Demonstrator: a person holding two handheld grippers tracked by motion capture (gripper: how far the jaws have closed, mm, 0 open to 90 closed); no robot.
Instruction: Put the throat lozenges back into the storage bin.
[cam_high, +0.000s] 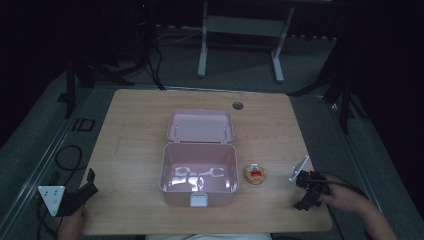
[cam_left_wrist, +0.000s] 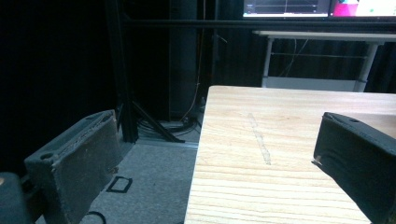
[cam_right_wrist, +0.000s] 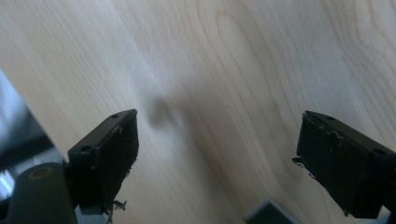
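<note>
Since both grippers sit out at the near corners of the table (cam_high: 140, 115), my read is that this job has barely started, or at least nothing is in hand right now. The left gripper (cam_high: 90, 181) hangs off the near-left corner with its jaws spread wide and nothing between them; in the left gripper view you just see pale wood grain and the floor past the edge. The right gripper (cam_high: 306, 199) is at the near-right corner, tipped down toward the tabletop, jaws also wide apart and holding nothing.

The thing nearest it is a small round cookie-looking piece (cam_high: 255, 174), tan with a red and white bit on top, lying just to the right of the pink box (cam_high: 170, 175). That box is open, lid (cam_high: 200, 126) flipped back flat behind it, and it looks empty apart from glare on its glossy bottom. So I'd guess what's left is basically everything: pick up the round piece, drop it in, close up.

Box is smooth moulded plastic, rounded corners, with a whitish latch (cam_high: 198, 200) on the front. The jaw pads look like worn, frayed black foam.
</note>
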